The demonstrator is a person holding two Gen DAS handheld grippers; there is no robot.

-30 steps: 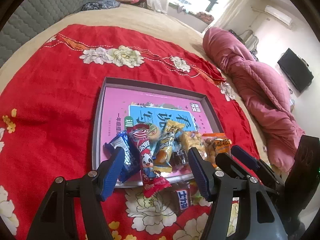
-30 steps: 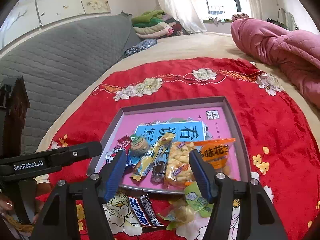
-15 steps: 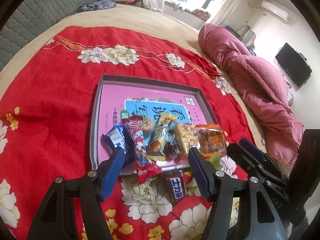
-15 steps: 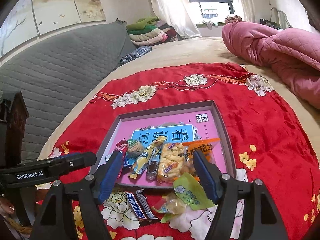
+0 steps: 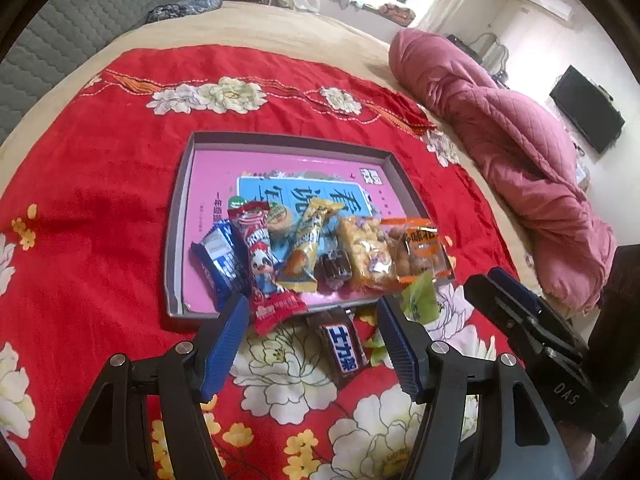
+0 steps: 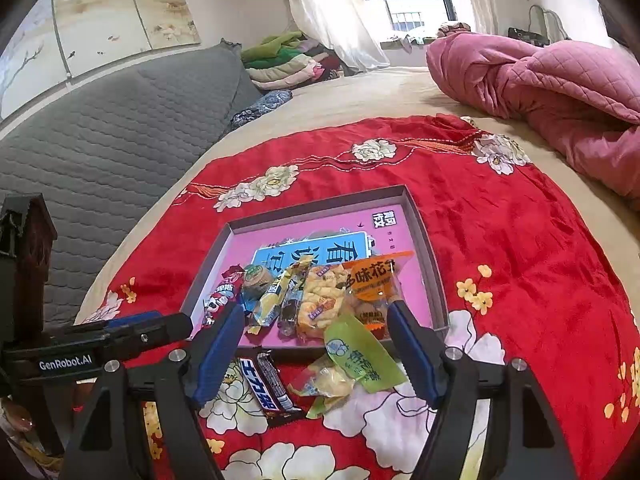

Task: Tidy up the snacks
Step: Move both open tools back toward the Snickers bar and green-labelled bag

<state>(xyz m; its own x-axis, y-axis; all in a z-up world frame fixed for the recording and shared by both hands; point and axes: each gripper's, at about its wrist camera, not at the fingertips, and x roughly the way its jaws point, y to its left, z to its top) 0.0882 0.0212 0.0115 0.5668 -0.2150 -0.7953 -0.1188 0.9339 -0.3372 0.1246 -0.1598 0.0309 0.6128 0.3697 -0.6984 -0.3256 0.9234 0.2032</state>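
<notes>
Red floral cloth (image 5: 100, 208) covers the bed and carries everything. Nearest, outside the tray's near edge, lie a dark chocolate bar (image 6: 269, 386) and a green-and-yellow packet (image 6: 352, 360), both loose on the cloth; these appear to be the items left to sort. Beyond them, the grey tray (image 5: 176, 240) holds a row of snacks (image 5: 320, 252) along its near edge: a blue wafer pack, a red pouch overhanging the rim, a yellow bar, a dark sweet, a puffed-snack bag and an orange peanut bag. Judged from this, the task is mostly done. The tray's far half shows only its pink printed lining.

The left gripper (image 5: 312, 340) hangs released and empty above the chocolate bar. The right gripper (image 6: 316, 344) is opening, nothing pinched; the green packet lies beneath it.
</notes>
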